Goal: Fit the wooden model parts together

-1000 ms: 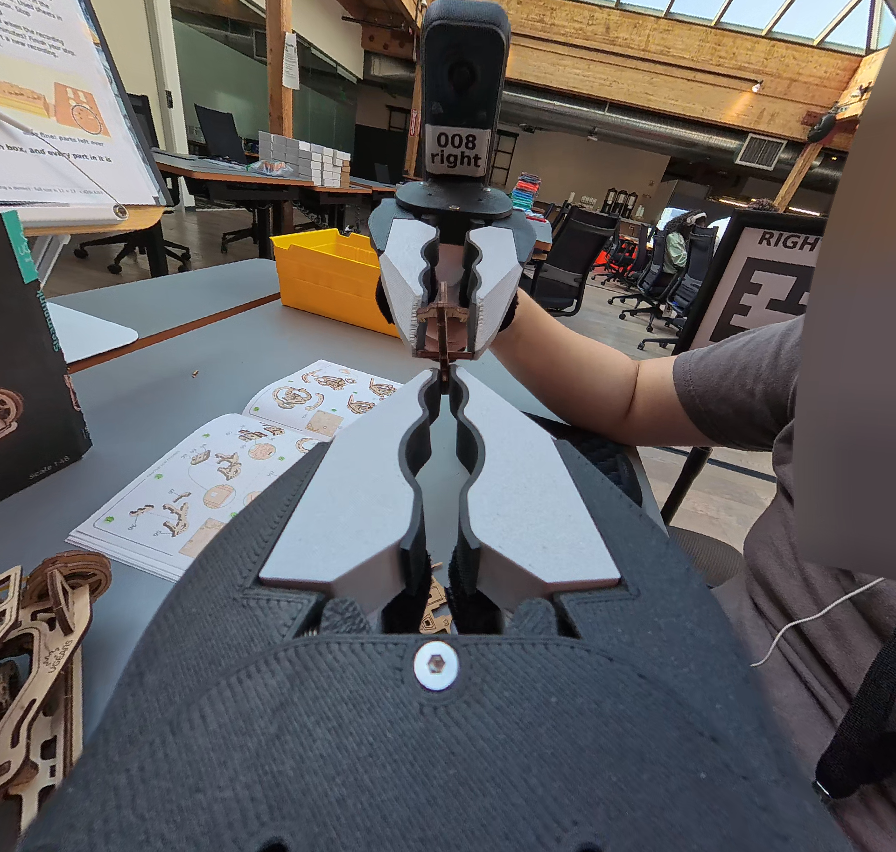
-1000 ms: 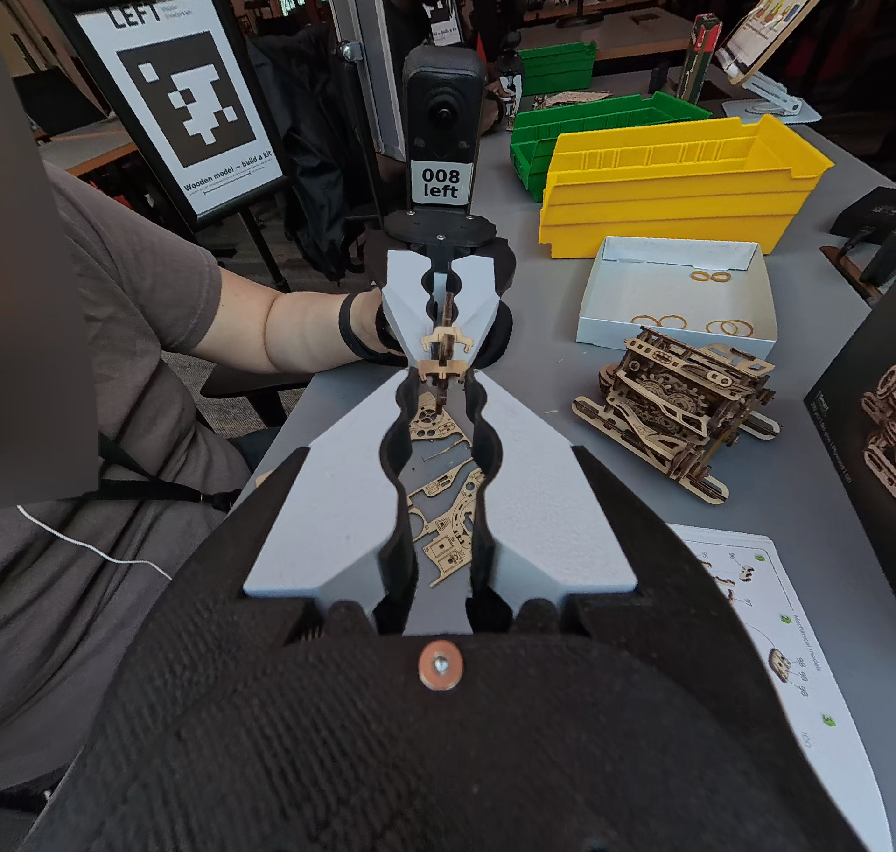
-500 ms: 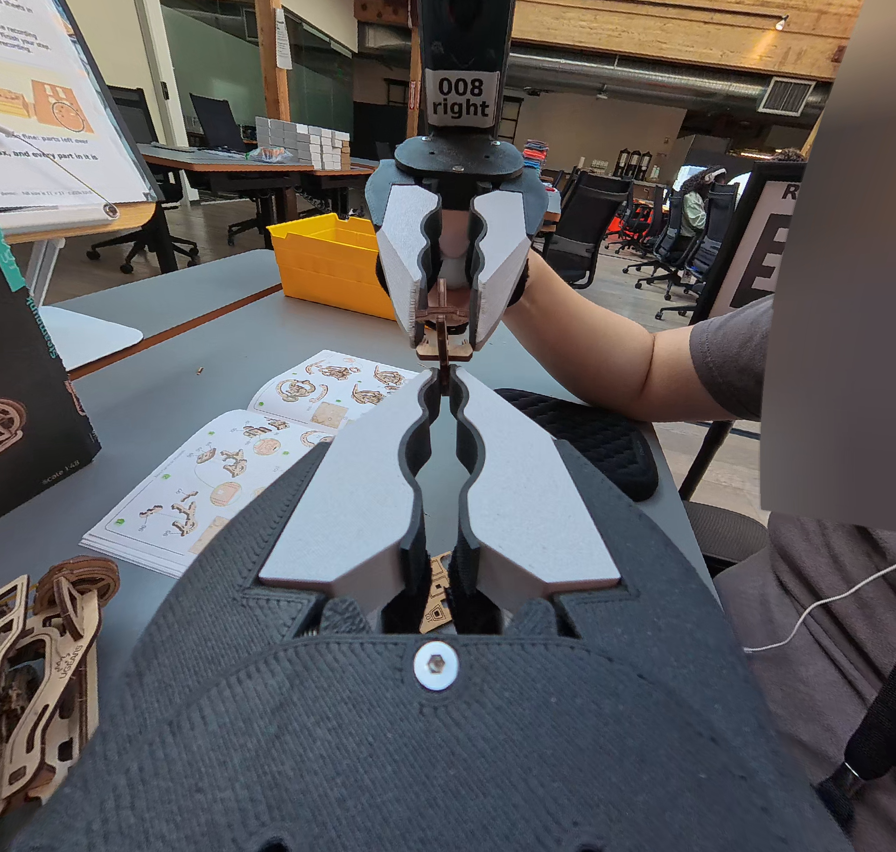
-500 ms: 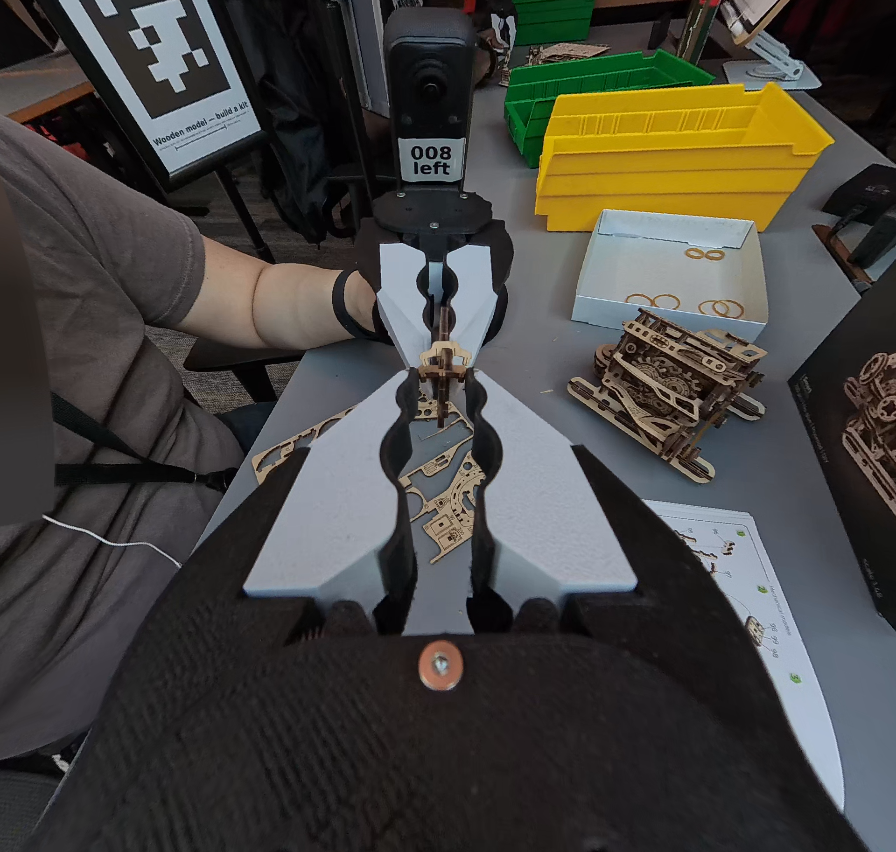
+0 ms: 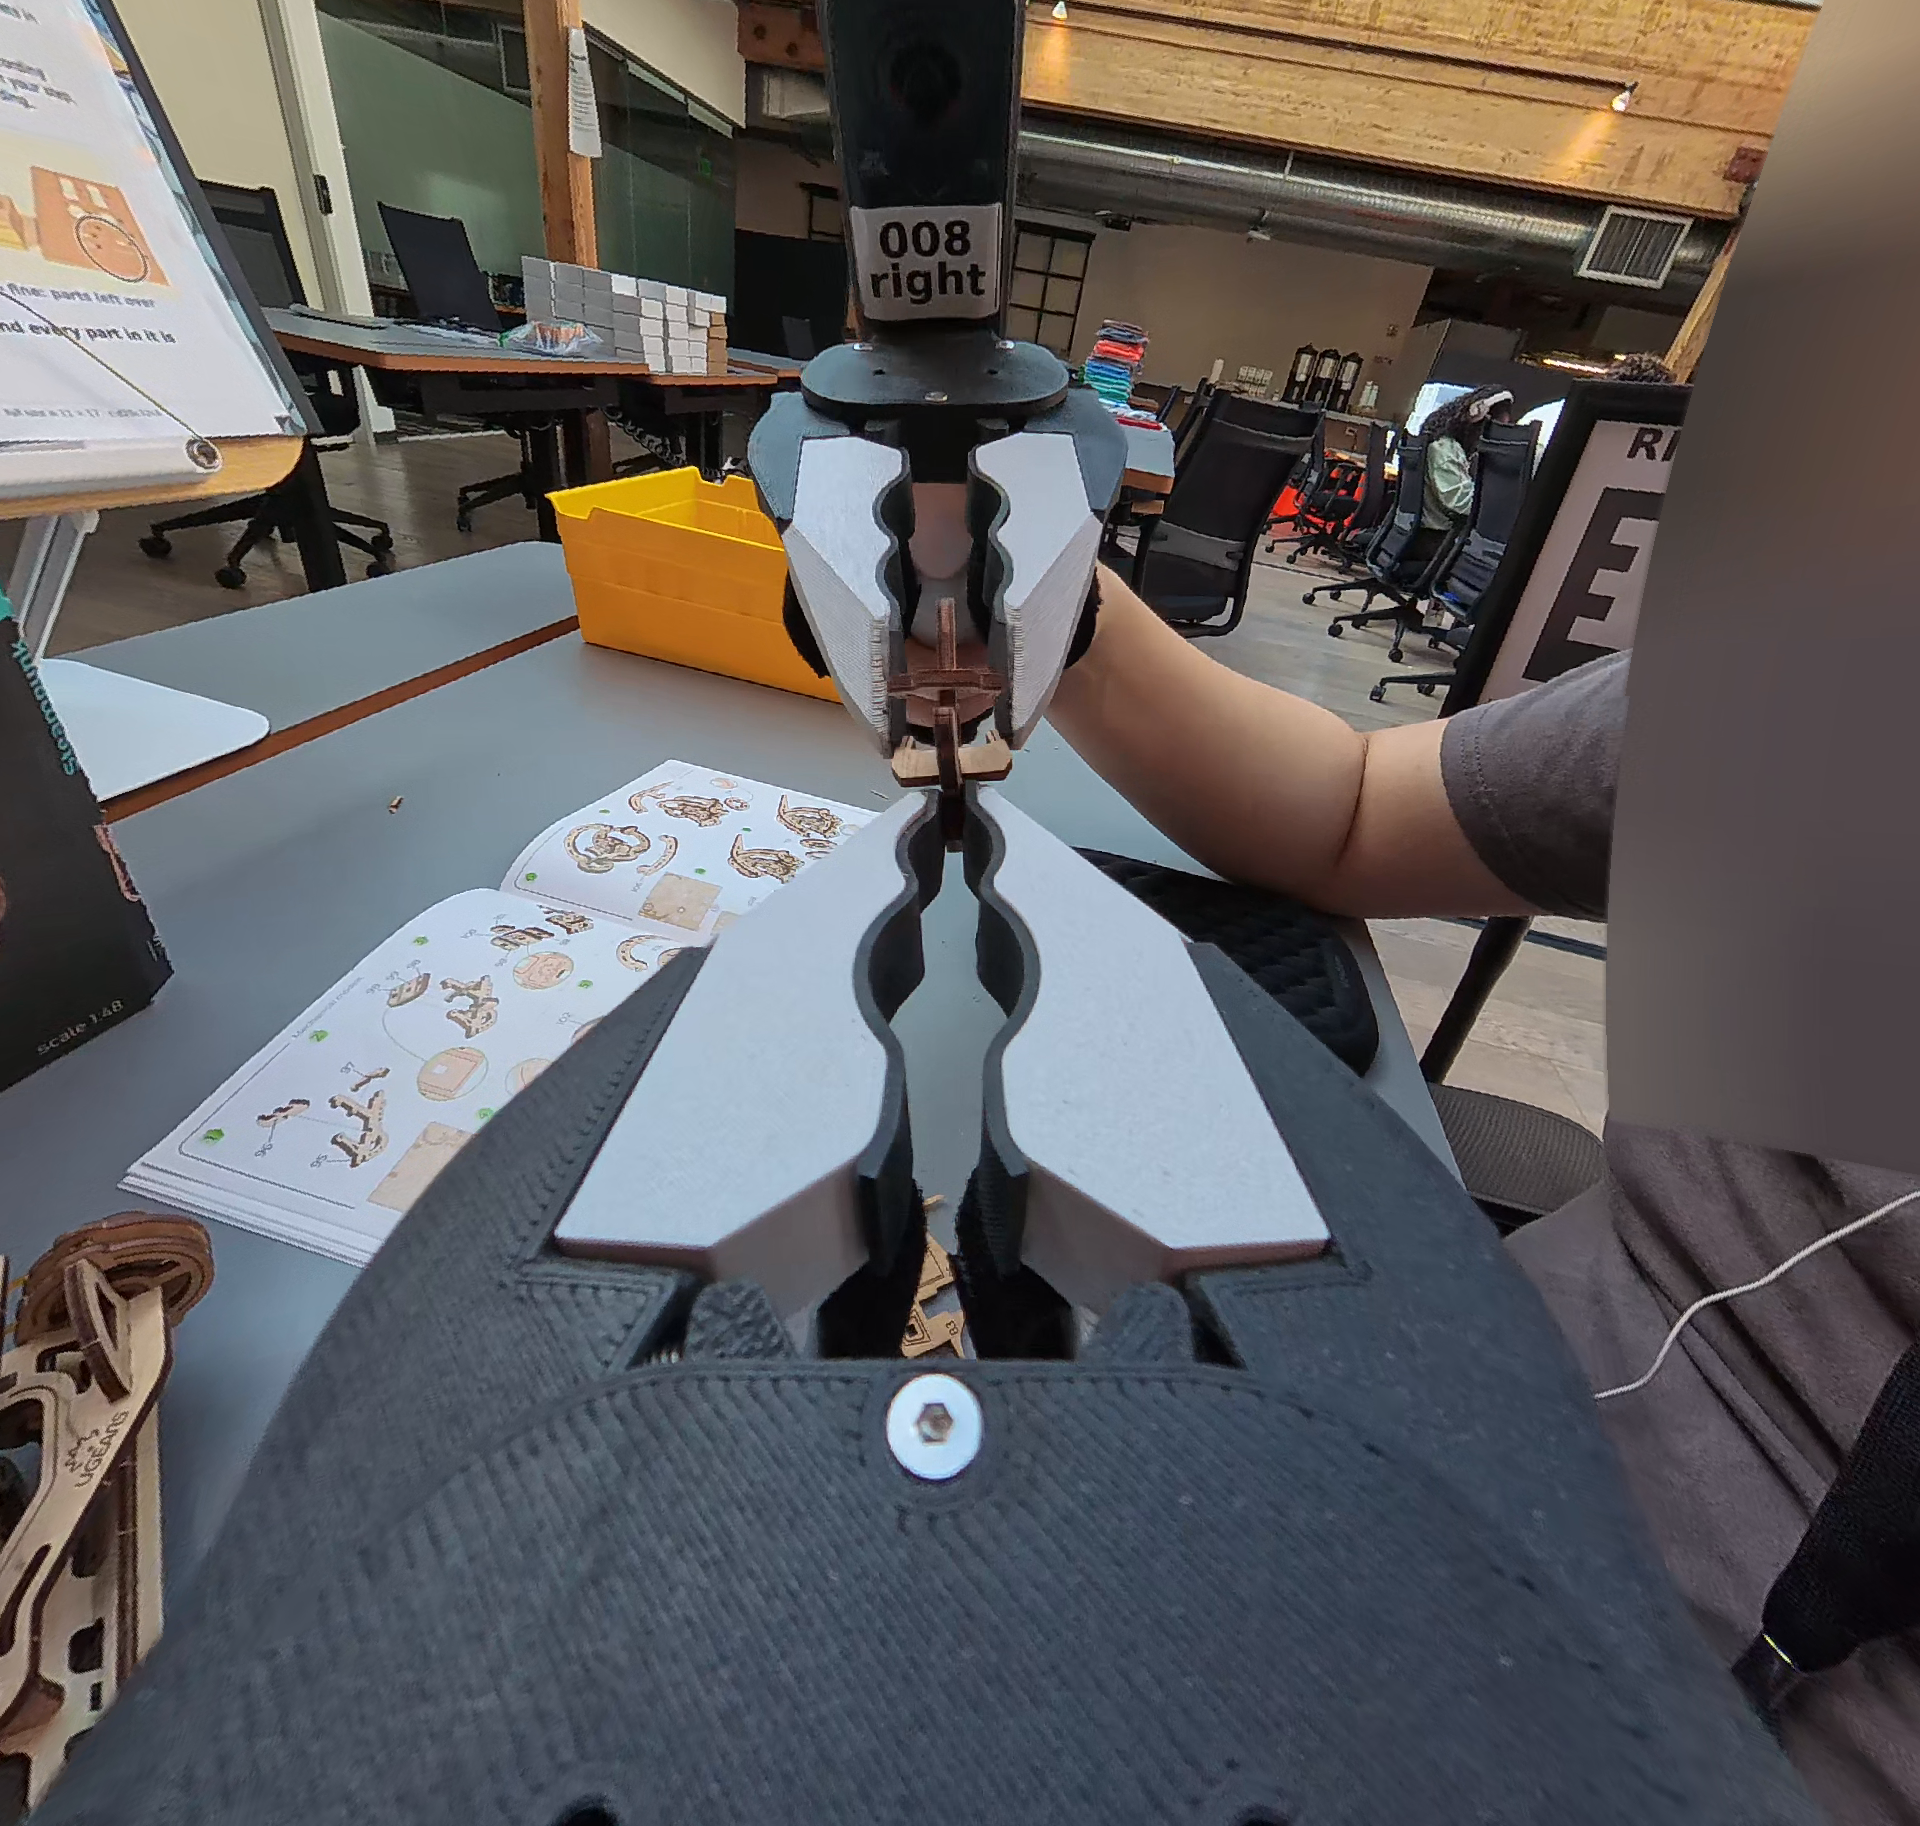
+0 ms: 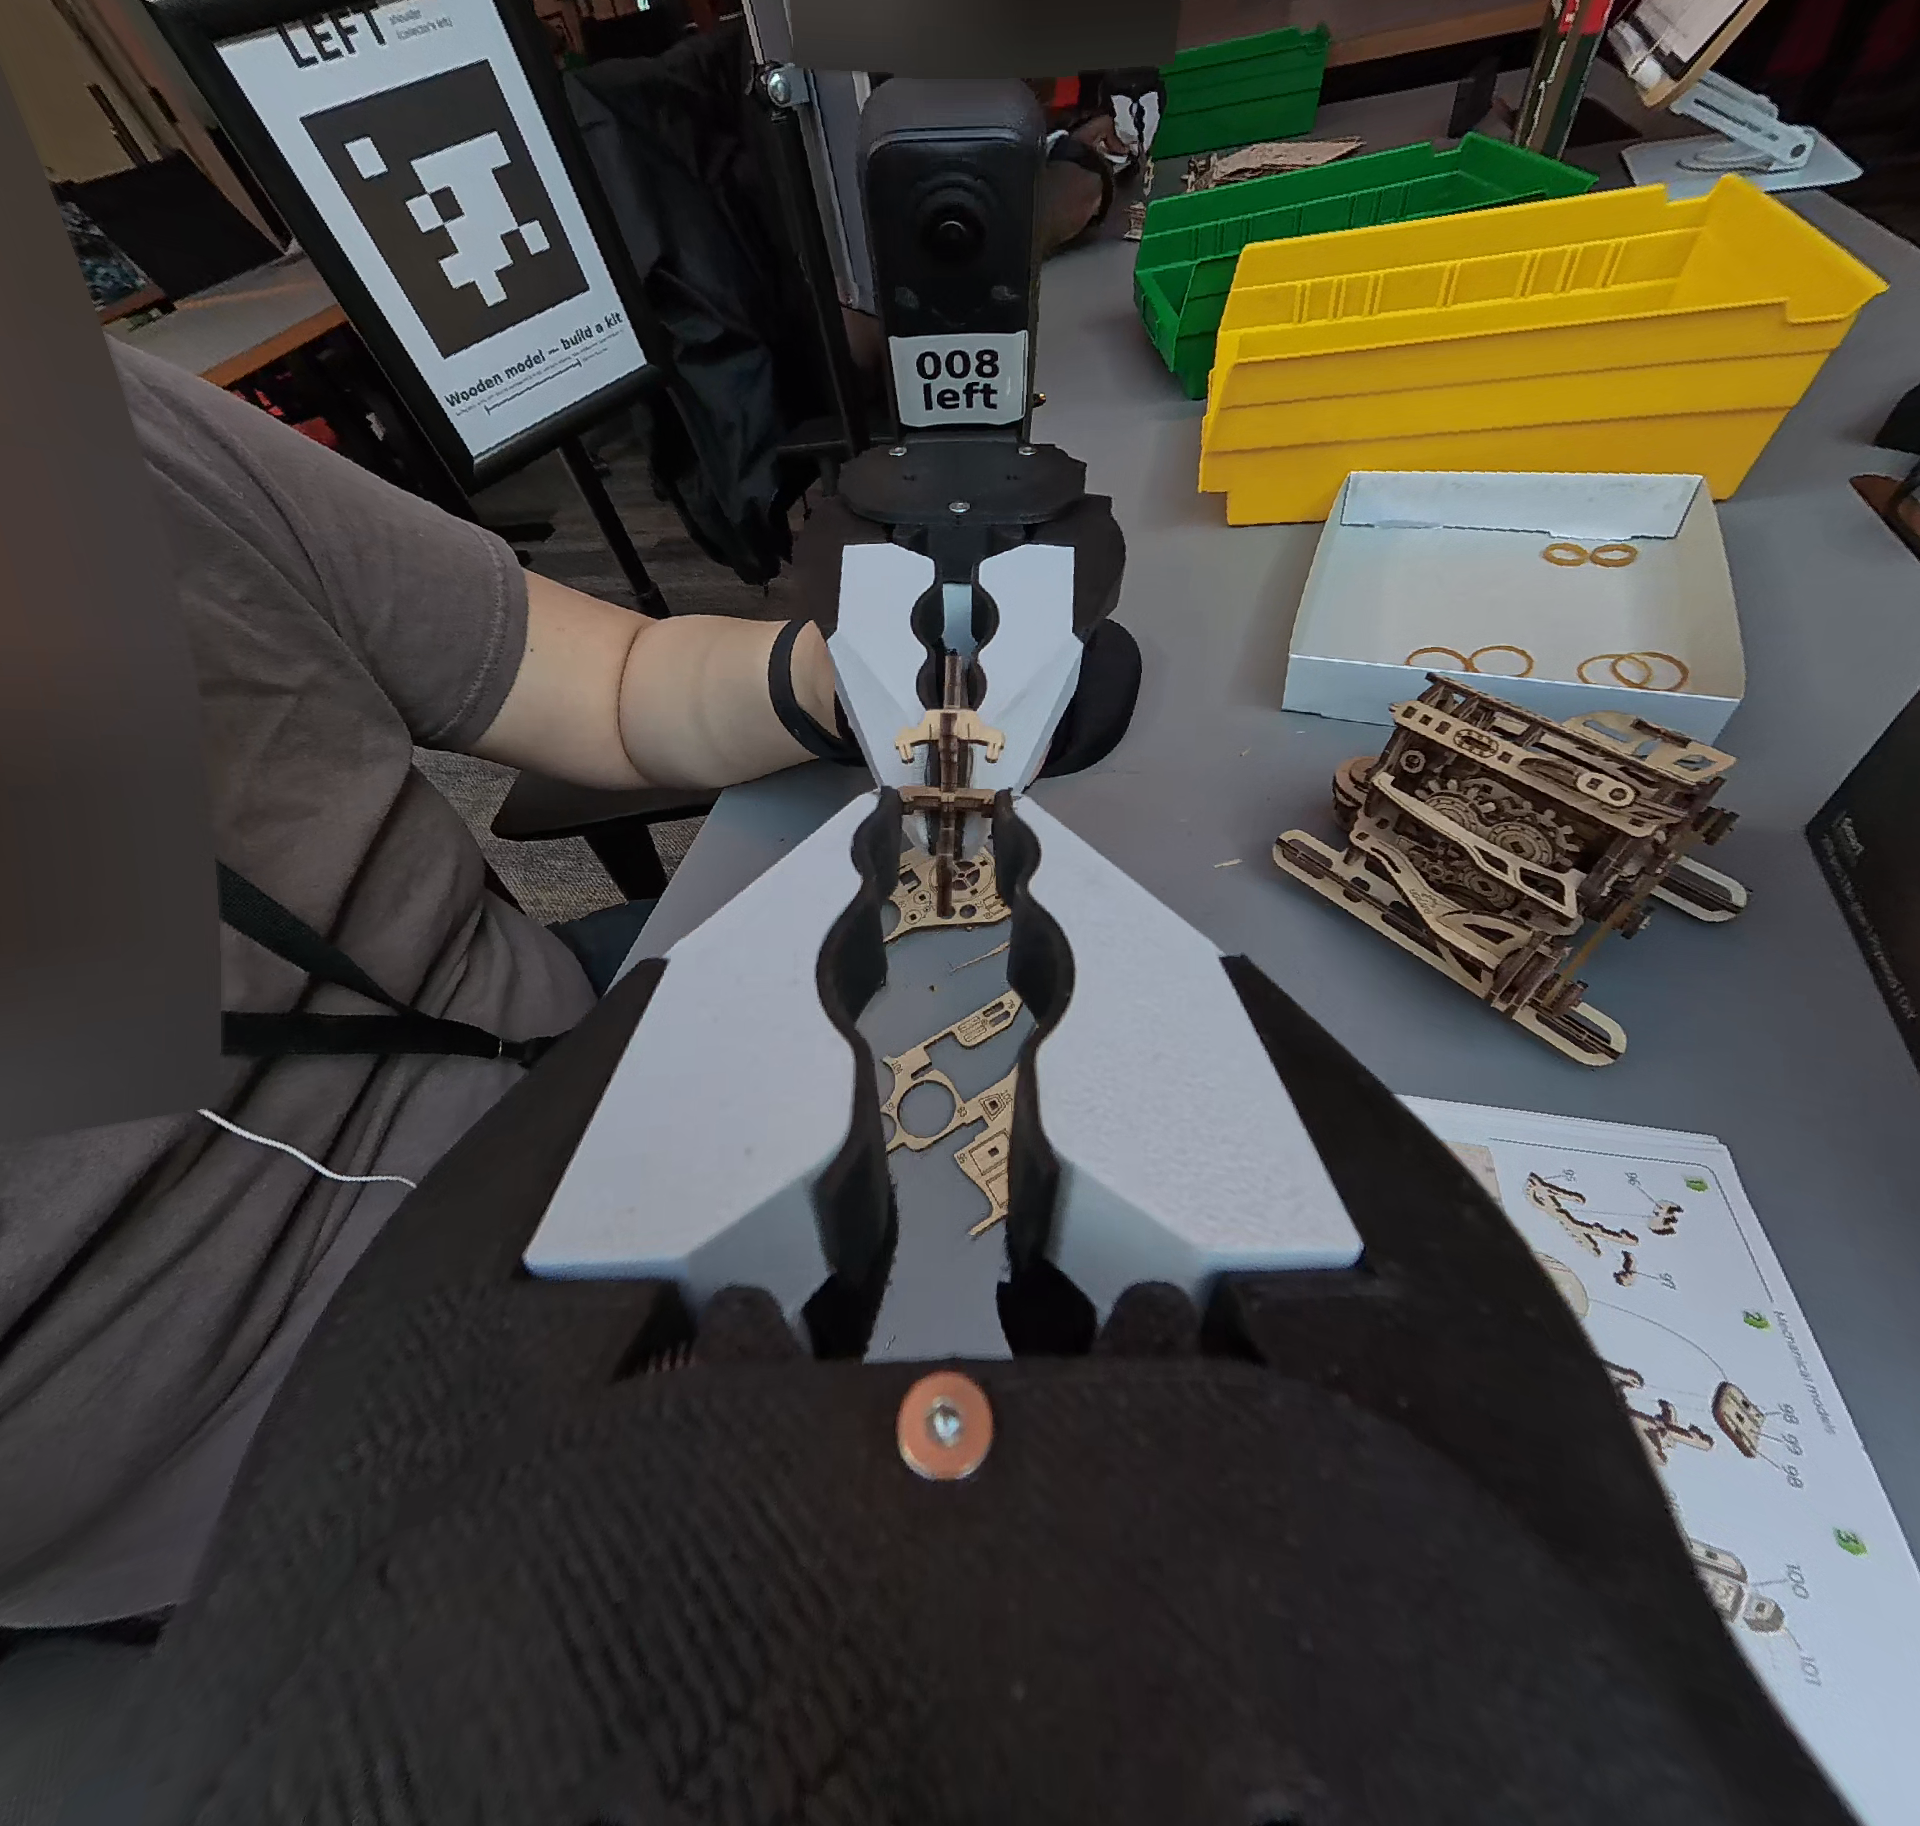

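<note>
Grey table (image 6: 1714, 1049) bearing an open instruction booklet (image 6: 1683, 1361) at 4 o'clock, a built wooden model (image 6: 1507, 841) at 3, a white tray (image 6: 1340, 633), then yellow bin (image 6: 1507, 394) and green bin (image 6: 1351, 207) toward 1; cut-out wooden sheets (image 6: 956, 1101) lie centre.

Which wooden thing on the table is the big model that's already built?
Find the yellow bin, then the white tray in front of it. The built wooden model sits just before that tray: a chunky block of gears on long runners, unlike the flat cut-out sheets.

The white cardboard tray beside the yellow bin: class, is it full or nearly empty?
Nearly empty. The white cardboard tray holds only a few rubber bands on its otherwise bare floor, in front of the yellow bin.
</note>
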`<action>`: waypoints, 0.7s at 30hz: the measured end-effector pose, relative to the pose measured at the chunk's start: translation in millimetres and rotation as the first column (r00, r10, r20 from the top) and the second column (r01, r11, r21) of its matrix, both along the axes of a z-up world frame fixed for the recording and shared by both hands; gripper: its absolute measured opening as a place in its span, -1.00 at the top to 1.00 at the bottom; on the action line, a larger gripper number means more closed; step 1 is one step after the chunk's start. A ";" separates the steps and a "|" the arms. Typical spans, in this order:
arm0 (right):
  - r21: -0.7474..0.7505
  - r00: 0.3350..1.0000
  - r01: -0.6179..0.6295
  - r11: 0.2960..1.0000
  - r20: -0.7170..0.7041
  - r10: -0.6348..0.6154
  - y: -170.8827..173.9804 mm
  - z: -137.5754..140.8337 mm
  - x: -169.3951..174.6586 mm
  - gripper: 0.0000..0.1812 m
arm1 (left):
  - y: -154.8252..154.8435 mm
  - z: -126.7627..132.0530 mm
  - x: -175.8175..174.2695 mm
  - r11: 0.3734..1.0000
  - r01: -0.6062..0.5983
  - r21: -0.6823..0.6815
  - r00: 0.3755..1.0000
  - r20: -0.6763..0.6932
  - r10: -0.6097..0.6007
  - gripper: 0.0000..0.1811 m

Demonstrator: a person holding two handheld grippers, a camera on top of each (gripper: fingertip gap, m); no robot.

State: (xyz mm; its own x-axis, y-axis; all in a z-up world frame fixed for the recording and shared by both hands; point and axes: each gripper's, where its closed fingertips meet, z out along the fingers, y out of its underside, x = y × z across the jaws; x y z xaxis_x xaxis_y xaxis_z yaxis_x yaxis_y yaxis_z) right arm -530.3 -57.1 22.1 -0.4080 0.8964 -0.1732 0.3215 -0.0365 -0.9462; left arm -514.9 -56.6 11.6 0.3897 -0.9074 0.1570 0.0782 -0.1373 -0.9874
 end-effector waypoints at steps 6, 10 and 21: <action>-0.015 0.997 0.005 1.000 0.077 -0.003 2.8 -10.4 2.6 0.83 | 2.7 -11.7 3.2 0.999 -0.003 -0.044 0.998 -0.066 0.001 1.00; -0.147 0.984 0.020 0.989 0.179 0.006 9.6 -28.8 3.9 0.83 | 6.9 -28.9 4.8 0.968 0.041 -0.248 0.998 -0.039 -0.052 1.00; -0.694 0.974 0.051 0.718 0.195 0.119 30.8 -61.5 -7.3 0.84 | 21.1 -54.1 -4.0 0.817 0.073 -0.573 0.996 0.087 -0.028 0.92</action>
State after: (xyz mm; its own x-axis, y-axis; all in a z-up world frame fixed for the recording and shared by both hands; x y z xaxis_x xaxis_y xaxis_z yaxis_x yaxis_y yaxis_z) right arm -537.6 -26.4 -39.4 -0.3128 0.4766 -0.8216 0.5220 -0.6364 -0.5679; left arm -518.9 -35.5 -42.5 0.3137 -0.6613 0.6813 0.1220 -0.6835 -0.7197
